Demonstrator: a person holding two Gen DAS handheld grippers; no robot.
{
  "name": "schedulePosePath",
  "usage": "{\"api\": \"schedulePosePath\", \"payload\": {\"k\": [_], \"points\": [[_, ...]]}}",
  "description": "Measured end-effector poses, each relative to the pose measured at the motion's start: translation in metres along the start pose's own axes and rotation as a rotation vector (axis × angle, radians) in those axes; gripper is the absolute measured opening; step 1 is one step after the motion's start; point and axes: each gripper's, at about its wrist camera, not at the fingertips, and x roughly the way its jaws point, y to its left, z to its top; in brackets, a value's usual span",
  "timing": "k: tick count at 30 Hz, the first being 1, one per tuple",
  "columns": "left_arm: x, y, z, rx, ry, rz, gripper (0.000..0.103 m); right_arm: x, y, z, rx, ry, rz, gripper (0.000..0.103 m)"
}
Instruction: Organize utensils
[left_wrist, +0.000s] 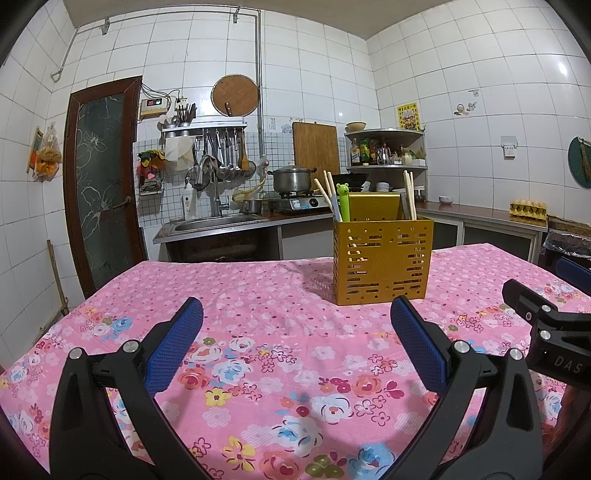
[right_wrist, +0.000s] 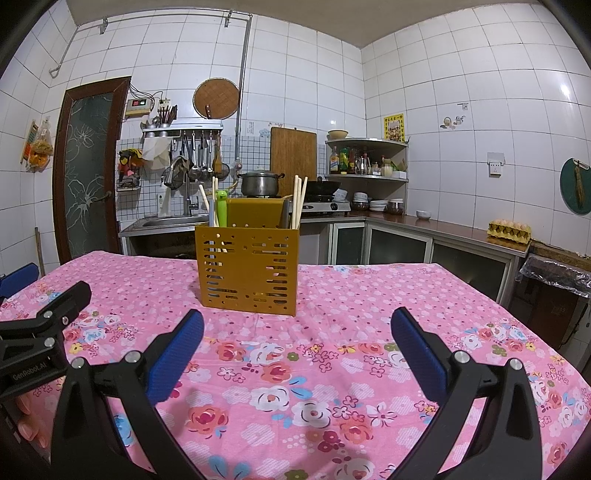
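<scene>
A golden-brown slotted utensil holder (left_wrist: 382, 260) (right_wrist: 247, 269) stands upright on the pink floral tablecloth (left_wrist: 280, 314) (right_wrist: 332, 314). Wooden chopsticks (left_wrist: 409, 195) (right_wrist: 298, 201) and a green frog-topped utensil (left_wrist: 343, 201) (right_wrist: 221, 208) stick out of it. My left gripper (left_wrist: 297, 334) hovers low over the cloth, short of the holder and a little to its left, open and empty. My right gripper (right_wrist: 297, 341) is also open and empty, with the holder ahead and slightly left. Each gripper's black body shows at the edge of the other's view.
Beyond the table runs a kitchen counter with a sink (left_wrist: 218, 221), a gas stove with a steel pot (left_wrist: 291, 179) and a wok. A corner shelf (right_wrist: 367, 158) holds bottles. An egg tray (right_wrist: 509, 227) sits on the right counter. A dark door (left_wrist: 101, 181) is at left.
</scene>
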Motion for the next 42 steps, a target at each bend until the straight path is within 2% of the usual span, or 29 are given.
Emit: {"api": "schedulePosePath", "payload": {"k": [42], "points": [[-0.0008, 0.0003, 0.0025, -0.004, -0.005, -0.009, 0.098, 0.0012, -0.0003, -0.001, 0.001, 0.003, -0.001, 0.099]]}}
